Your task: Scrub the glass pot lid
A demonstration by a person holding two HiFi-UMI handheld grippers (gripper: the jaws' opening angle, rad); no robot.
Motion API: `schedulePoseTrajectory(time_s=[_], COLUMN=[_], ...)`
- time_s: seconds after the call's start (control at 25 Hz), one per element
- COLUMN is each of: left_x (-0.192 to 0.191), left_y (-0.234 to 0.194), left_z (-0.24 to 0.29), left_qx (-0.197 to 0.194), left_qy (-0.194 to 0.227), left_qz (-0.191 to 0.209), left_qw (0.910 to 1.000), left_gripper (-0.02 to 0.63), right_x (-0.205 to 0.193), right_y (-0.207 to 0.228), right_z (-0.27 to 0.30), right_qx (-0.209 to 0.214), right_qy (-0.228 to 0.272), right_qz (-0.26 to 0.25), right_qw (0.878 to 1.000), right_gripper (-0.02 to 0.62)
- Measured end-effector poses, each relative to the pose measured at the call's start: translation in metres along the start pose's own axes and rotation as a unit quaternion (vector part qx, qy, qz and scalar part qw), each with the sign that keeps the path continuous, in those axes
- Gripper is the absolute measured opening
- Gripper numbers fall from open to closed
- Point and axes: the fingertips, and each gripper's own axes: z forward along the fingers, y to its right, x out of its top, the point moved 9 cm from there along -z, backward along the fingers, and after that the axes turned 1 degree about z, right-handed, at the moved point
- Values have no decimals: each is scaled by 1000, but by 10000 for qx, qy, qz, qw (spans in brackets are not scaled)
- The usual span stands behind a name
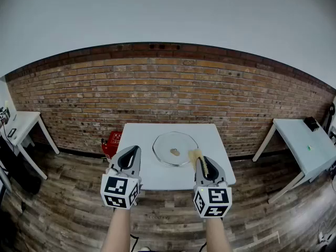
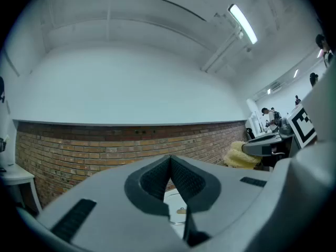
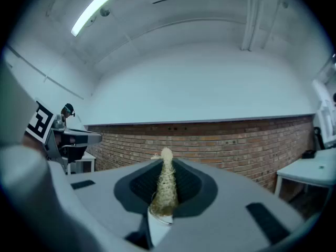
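The round clear glass pot lid (image 1: pixel 175 148) lies flat on the small white table (image 1: pixel 152 178). The right gripper (image 1: pixel 200 159) pinches a yellow fibrous scrub pad (image 3: pixel 165 185); the left gripper (image 1: pixel 137 149) is clenched on nothing — so with the lid unsteadied, scrubbing could shove it off the edge

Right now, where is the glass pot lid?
Head view: the glass pot lid lies on the table, right of centre, beyond the scrubber in the right gripper.

Glass pot lid (image 1: pixel 175 148) on white table (image 1: pixel 142 147)
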Motion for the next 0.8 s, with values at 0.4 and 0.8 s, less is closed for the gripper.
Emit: schedulePoseTrajectory(time_s=[0.4,0.8], left_x=[-4,-8], left_y=[5,16], left_z=[1,2], left_qx=[15,-30], left_qy=[-28,-85], left_qz=[-23,-43], left_qw=[10000,9999], left_gripper=[11,11], right_x=[-4,-7], right_y=[4,10], right_z=[-1,-8], right_qx=[6,67], right_qy=[-25,33], right_qz=[-4,39], right_qw=[10000,10000], right_gripper=[58,58])
